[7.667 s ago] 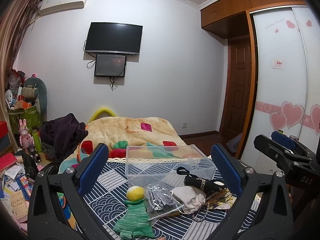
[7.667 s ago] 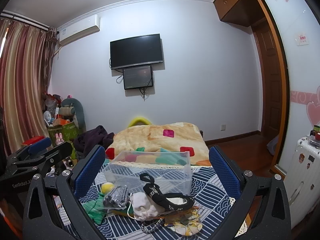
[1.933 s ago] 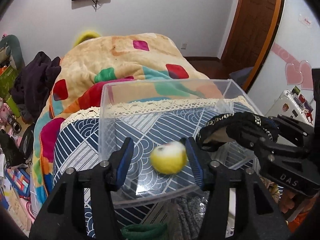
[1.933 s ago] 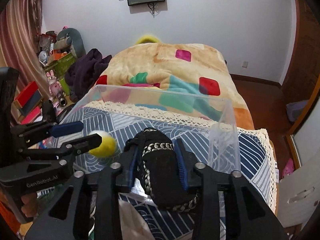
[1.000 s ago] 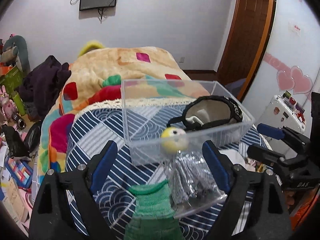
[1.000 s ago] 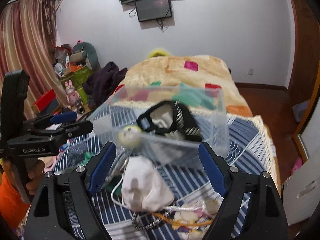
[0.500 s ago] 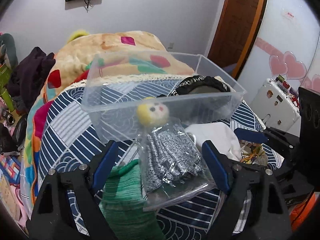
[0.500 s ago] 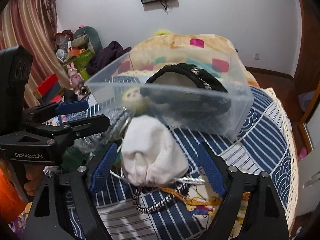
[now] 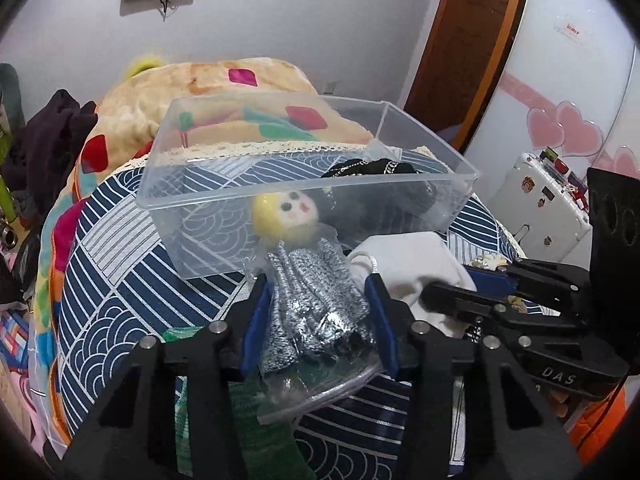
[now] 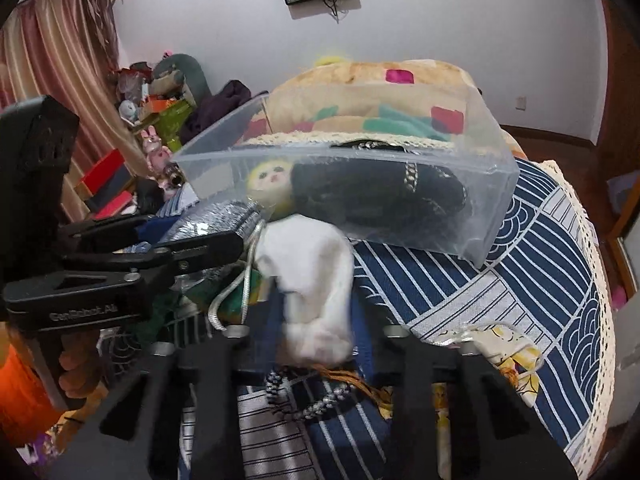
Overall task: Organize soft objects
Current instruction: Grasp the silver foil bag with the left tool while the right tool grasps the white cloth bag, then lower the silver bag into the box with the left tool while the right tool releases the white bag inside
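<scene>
My left gripper [image 9: 316, 284] is closing its jaws on a clear bag of silver knit [image 9: 316, 312], and both blue pads touch the bag's sides. My right gripper [image 10: 314, 308] is closing on a white drawstring pouch [image 10: 308, 272], pinched between its fingers; it also shows in the left wrist view as the right gripper [image 9: 448, 284]. Just behind both stands a clear plastic box [image 9: 304, 194]. Inside it lie a black bag [image 10: 376, 196] and a yellow doll head [image 9: 286, 216], seen through the front wall.
A green knit piece [image 9: 248, 400] lies under the left gripper. A braided cord [image 10: 316, 404] and a yellow patterned pouch [image 10: 504, 352] lie on the blue patterned cloth [image 10: 500, 280]. A folded blanket [image 9: 224, 80] rises behind the box. A white suitcase [image 9: 540, 200] stands right.
Both grippers have come down onto the cloth and drawn their jaws in from wide open, the left around the bagged silver knit, the right around the white pouch.
</scene>
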The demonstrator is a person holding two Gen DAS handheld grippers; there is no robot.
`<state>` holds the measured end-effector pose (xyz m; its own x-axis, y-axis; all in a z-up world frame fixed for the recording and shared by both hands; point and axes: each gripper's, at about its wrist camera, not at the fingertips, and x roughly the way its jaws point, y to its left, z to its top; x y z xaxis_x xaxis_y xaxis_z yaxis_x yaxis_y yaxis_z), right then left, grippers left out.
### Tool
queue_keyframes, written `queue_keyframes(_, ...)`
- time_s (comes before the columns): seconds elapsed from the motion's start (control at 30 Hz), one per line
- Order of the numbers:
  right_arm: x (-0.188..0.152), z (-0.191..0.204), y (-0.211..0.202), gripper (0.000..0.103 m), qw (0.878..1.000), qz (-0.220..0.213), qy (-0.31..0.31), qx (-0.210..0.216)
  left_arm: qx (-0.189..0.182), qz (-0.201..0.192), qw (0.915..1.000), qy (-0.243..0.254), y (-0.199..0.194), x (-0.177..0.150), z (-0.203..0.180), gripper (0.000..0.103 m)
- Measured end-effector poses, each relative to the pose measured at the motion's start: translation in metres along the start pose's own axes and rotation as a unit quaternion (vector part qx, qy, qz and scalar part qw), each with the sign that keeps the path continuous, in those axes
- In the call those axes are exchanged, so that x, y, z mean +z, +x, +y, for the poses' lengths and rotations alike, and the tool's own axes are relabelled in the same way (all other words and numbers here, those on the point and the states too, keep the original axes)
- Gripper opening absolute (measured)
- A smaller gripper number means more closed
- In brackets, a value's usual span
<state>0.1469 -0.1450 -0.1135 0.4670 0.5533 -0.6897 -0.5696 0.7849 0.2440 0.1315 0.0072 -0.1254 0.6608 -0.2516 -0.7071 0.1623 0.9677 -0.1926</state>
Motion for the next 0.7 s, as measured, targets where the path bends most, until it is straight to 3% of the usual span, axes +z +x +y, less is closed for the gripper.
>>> queue_keyframes(0.33, 0.003, 0.003, -0.022, 0.022, 0.999, -0.035, -0.009, -0.009, -0.009, -0.012, 0.9997, -0.018, -0.022, 0.003, 0.014, 0.037)
queue_keyframes(0.7, 0.021, 0.007, -0.072, 0.022, 0.993, -0.114, -0.012, -0.025, -0.005, -0.060, 0.9979, -0.025, -0.062, 0.013, 0.021, 0.037)
